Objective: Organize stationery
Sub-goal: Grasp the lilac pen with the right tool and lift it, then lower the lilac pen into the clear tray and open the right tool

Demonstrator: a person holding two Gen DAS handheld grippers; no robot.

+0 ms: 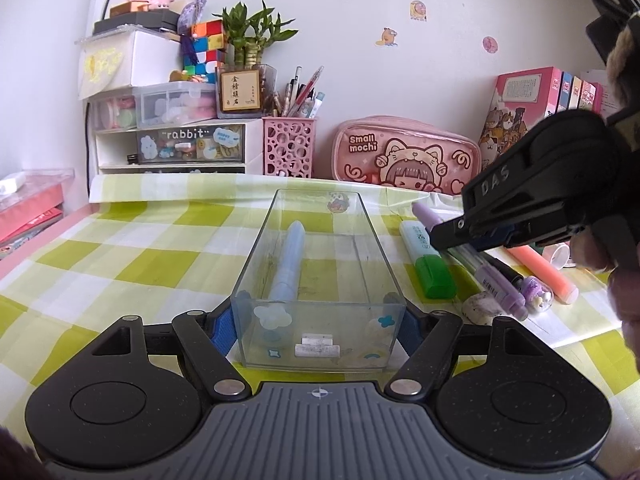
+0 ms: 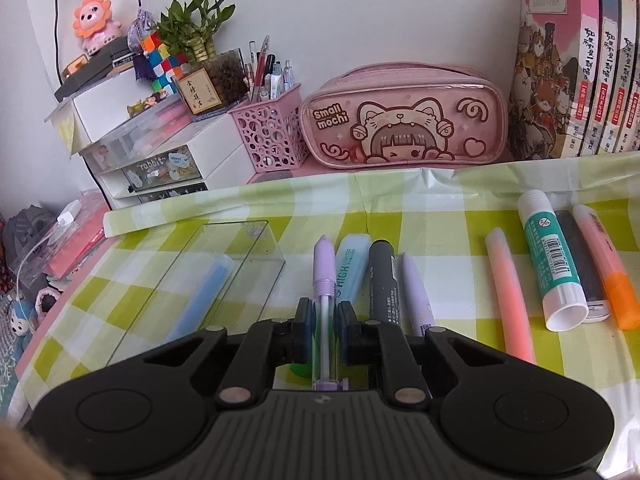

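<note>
Left wrist view: the left gripper (image 1: pixel 318 326) has its jaws set wide against the two outer sides of a clear plastic box (image 1: pixel 256 264), clamping its near end. The box lies lengthwise on the green-and-white checked cloth (image 1: pixel 120 248) that covers the worktop, and a pale blue pen (image 1: pixel 289 258) lies inside it along the left wall. To the right of the box a green-capped highlighter (image 1: pixel 426 258) lies on the cloth, with a coral highlighter (image 1: pixel 544 270) farther right and purple pens between them. The right gripper (image 1: pixel 452 232) reaches in from the right above those pens; from here I cannot tell how its jaws stand. At the back stand a pink pen holder (image 1: pixel 289 148) and a pink pencil case (image 1: pixel 404 158).

Right wrist view: the right gripper (image 2: pixel 323 330) has its jaws closed on a purple-tipped pen (image 2: pixel 324 280) with a clear barrel, which points forward between them, above the cloth (image 2: pixel 440 232). Just beside it lie the highlighter (image 2: pixel 350 262), a black marker (image 2: pixel 383 280) and a lilac pen (image 2: pixel 414 292), side by side. Farther right are the coral highlighter (image 2: pixel 508 292), a glue stick (image 2: pixel 550 256) and an orange-capped highlighter (image 2: pixel 608 264). The clear box (image 2: pixel 256 256) with the blue pen (image 2: pixel 204 296) sits to the left. Books (image 2: pixel 580 64) stand at the back right.
</note>
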